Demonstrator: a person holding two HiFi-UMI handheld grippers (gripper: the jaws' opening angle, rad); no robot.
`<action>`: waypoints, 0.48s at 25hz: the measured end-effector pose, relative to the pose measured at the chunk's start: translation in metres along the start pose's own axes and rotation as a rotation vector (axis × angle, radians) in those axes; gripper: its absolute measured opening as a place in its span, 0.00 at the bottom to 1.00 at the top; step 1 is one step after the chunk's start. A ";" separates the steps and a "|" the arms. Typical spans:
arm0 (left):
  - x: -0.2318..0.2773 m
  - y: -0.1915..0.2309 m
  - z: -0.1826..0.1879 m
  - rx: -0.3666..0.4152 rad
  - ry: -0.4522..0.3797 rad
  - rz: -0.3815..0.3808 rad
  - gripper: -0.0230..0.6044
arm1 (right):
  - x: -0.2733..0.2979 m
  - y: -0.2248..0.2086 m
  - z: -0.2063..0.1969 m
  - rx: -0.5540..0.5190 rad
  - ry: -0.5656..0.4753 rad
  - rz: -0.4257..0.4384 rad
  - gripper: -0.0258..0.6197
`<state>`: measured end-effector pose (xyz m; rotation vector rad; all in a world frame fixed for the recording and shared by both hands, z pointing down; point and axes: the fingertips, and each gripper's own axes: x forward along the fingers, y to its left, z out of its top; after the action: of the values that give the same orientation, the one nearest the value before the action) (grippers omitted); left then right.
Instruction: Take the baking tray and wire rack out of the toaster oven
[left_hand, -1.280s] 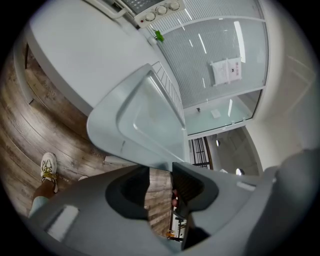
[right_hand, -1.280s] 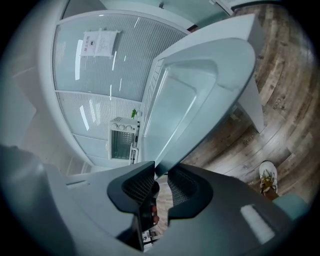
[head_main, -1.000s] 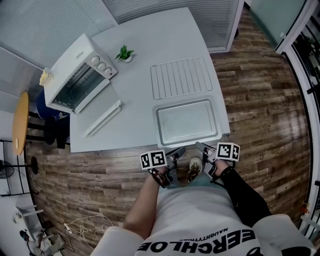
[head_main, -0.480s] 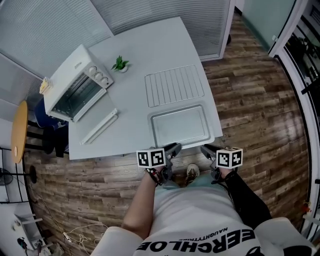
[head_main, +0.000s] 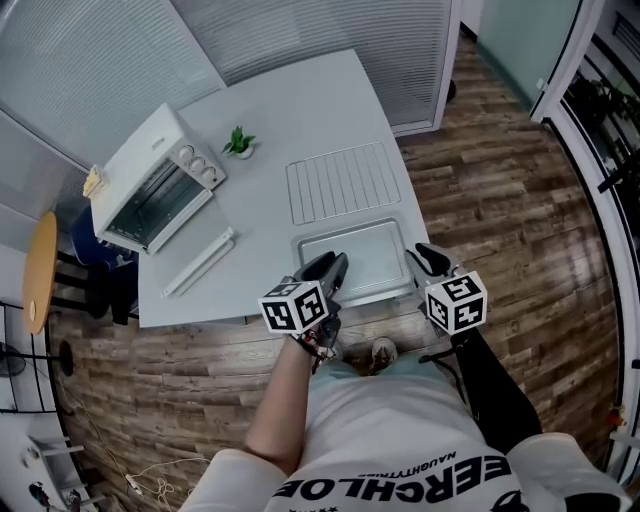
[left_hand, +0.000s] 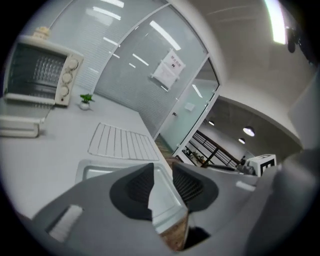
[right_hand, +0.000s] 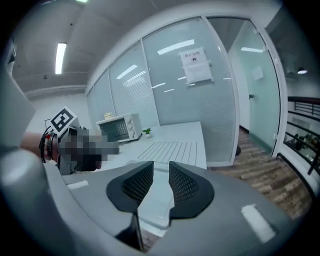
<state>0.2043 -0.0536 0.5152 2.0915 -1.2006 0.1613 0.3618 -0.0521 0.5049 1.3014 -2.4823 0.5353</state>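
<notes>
I note wood-plank floor, white table by frosted glass partitions, strip light overhead, round wooden tabletop at left.

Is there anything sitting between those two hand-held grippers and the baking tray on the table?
Nothing visible. The baking tray lies at the near edge of the table, right ahead of the left gripper and right gripper, both open and empty. The wire rack lies beyond it.
</notes>
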 end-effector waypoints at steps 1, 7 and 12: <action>-0.002 -0.001 0.010 0.038 -0.023 0.020 0.29 | -0.001 -0.001 0.011 -0.017 -0.023 -0.006 0.16; -0.024 -0.010 0.064 0.234 -0.165 0.120 0.29 | -0.007 -0.001 0.065 -0.103 -0.127 -0.035 0.18; -0.050 -0.013 0.104 0.376 -0.262 0.224 0.29 | -0.008 0.010 0.103 -0.173 -0.195 -0.035 0.18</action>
<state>0.1628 -0.0796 0.4095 2.3464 -1.6707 0.2373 0.3495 -0.0873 0.4081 1.3828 -2.5874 0.1878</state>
